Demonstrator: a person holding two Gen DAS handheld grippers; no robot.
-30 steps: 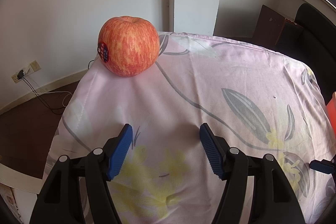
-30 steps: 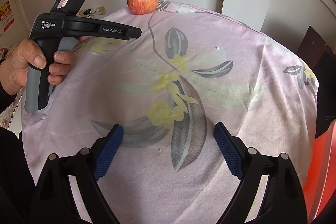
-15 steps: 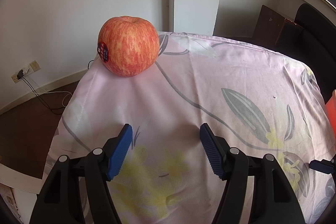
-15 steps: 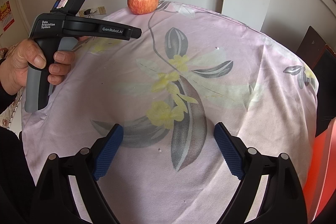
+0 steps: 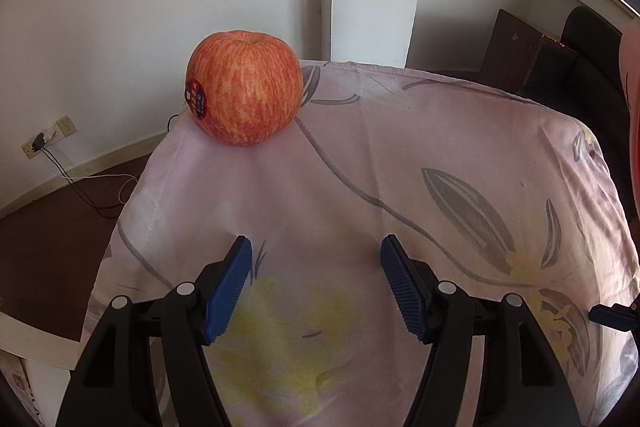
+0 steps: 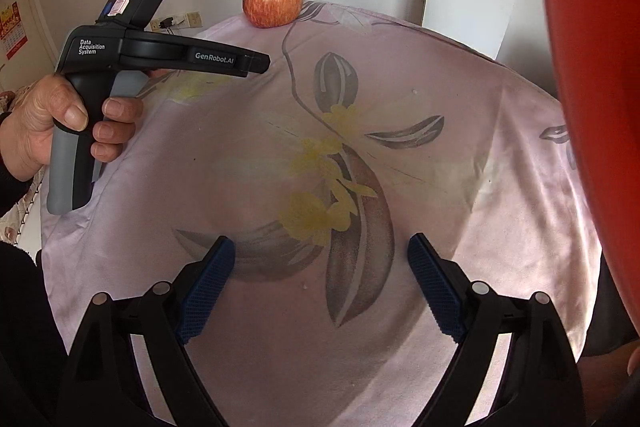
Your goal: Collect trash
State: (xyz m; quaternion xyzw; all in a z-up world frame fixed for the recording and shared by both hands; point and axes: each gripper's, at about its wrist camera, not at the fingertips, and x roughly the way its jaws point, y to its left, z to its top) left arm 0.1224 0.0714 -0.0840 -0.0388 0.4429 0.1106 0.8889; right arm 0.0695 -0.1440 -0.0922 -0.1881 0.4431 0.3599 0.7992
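I see a table with a pink cloth [image 5: 400, 163] on it. The cloth has grey leaves and yellow flowers. One red apple [image 5: 245, 93] sits near the far corner.

Apple [image 5: 245, 89] on tablecloth's [image 5: 400, 163] far left corner

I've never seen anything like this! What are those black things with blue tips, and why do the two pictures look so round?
A person holds a grabbing tool in each hand. Each tool carries a wide-angle camera, which bends the picture. One picture looks along the left tongs, the other along the right tongs. Both are open and hold nothing. In the right picture you see the hand gripping the left tool. An apple with a sticker sits on the flowery tablecloth, near its far corner.
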